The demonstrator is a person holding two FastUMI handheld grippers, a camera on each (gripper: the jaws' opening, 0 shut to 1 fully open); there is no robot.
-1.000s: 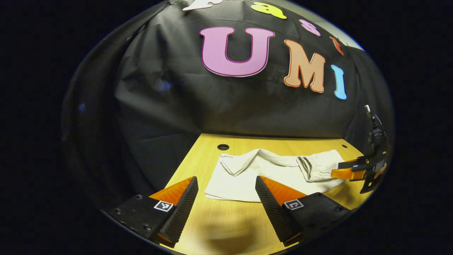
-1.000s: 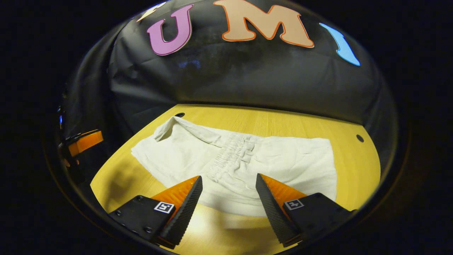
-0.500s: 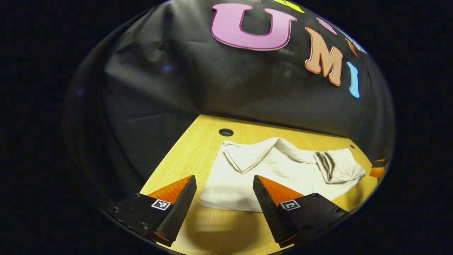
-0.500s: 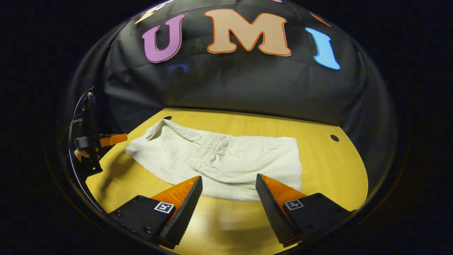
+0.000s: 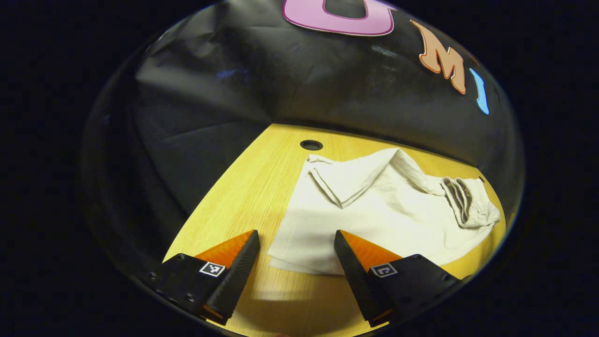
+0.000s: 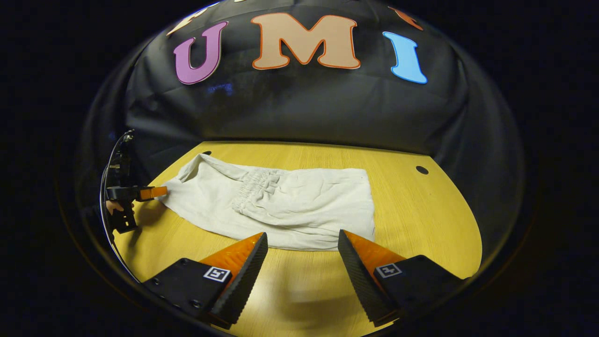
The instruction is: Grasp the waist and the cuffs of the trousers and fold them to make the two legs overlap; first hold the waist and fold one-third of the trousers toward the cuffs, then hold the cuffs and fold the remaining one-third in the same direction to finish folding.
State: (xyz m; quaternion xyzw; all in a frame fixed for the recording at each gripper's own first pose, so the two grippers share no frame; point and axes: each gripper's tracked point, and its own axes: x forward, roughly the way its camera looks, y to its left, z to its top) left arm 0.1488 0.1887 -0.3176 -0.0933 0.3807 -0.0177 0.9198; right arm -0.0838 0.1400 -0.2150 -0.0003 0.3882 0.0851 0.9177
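Trousers lie partly folded on your bench, waist gathers on top. Your left hand-held gripper gapes at their near edge; your right hand-held gripper hangs released just short of them. Two bench holes sit beyond.

A wooden table with round holes meets black cloth wall.

recording booth | black cloth wall | wooden table with cable holes
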